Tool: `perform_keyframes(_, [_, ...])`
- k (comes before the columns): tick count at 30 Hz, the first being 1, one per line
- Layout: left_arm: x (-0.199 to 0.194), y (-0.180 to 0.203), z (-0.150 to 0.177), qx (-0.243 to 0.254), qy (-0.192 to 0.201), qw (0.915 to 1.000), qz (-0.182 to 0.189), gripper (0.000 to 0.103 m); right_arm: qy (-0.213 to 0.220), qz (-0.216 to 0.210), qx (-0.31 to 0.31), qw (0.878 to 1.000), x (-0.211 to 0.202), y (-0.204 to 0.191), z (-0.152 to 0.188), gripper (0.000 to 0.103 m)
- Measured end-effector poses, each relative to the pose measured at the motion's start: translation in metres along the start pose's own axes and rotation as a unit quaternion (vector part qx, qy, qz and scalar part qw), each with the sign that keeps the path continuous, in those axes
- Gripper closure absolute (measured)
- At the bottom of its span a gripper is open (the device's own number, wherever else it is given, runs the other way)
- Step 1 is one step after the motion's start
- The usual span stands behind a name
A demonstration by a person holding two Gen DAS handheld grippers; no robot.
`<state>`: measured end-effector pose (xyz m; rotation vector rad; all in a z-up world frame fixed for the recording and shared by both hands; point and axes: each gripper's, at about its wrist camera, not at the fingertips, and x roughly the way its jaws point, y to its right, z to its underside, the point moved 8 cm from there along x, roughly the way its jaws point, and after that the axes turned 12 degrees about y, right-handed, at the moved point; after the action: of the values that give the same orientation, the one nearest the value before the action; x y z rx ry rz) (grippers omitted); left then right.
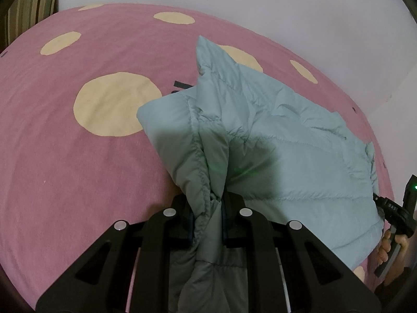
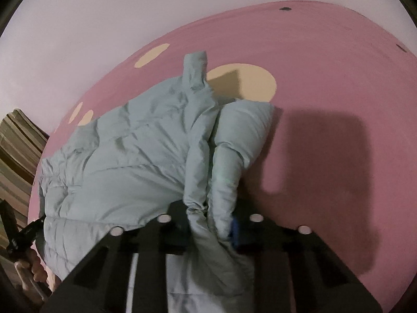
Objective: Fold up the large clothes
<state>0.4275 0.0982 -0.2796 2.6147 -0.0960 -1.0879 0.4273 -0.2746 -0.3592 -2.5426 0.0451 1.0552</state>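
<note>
A pale blue-green puffer jacket lies partly lifted over a pink bed sheet with cream dots. My left gripper is shut on a bunched edge of the jacket, which hangs between its fingers. My right gripper is shut on another bunched edge of the same jacket. The jacket stretches between the two grippers. The right gripper and the hand holding it show at the right edge of the left wrist view; the left one shows at the left edge of the right wrist view.
The pink sheet covers the whole bed. A white wall stands behind it. A striped cloth is at the far left corner and shows in the right wrist view too.
</note>
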Motion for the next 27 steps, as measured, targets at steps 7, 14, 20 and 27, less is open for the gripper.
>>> perform_keyframes(7, [-0.023,-0.011,0.001,0.003,0.014,0.9999,-0.005,0.090,0.011,-0.017,0.004,1.000,-0.022,-0.015,0.010,0.089])
perform_keyframes(14, [-0.073,-0.040,0.013,0.001,0.027,0.9995,-0.013,0.090,0.001,-0.046,0.001,0.999,-0.048,-0.039,0.041,0.090])
perform_keyframes(20, [-0.120,-0.077,0.039,-0.010,0.021,0.9995,-0.022,0.090,-0.013,-0.072,-0.003,0.997,-0.071,-0.060,0.083,0.090])
perform_keyframes(27, [-0.168,-0.112,0.079,-0.023,0.013,0.9990,-0.035,0.090,-0.028,-0.093,-0.008,0.995,-0.093,-0.083,0.121,0.090])
